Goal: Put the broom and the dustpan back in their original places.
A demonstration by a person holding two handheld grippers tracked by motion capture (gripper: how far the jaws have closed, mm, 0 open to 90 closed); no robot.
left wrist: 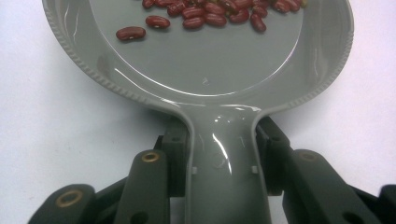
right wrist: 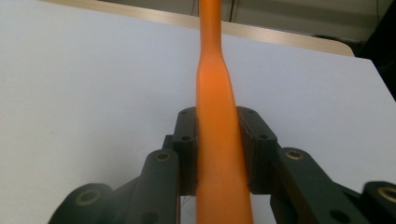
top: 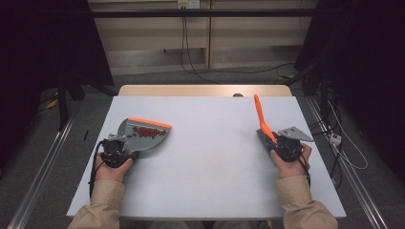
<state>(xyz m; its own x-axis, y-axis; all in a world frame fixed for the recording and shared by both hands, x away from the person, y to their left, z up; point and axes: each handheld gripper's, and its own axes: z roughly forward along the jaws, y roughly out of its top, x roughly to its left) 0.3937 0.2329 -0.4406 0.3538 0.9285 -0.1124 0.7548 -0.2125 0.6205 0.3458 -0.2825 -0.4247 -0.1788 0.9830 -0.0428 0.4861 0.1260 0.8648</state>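
I'm working over a white table top (top: 210, 157) with a light wooden strip (top: 205, 90) along its far edge. The grey dustpan (top: 141, 136) rests on the white surface at the left, its orange lip turned toward the far side, red kidney beans (top: 145, 132) inside. Right of the dustpan the surface stretches plain and white.

1. The dustpan (left wrist: 205, 60): in the left gripper view its far rim and part of the heap of beans (left wrist: 205, 14) are cut off by the top edge.
2. The dustpan handle runs off the bottom edge of that view.
3. The brush (right wrist: 217, 140): in the right gripper view both ends of the orange handle are cut off, top and bottom.
4. In the high view the beans are too small to count.
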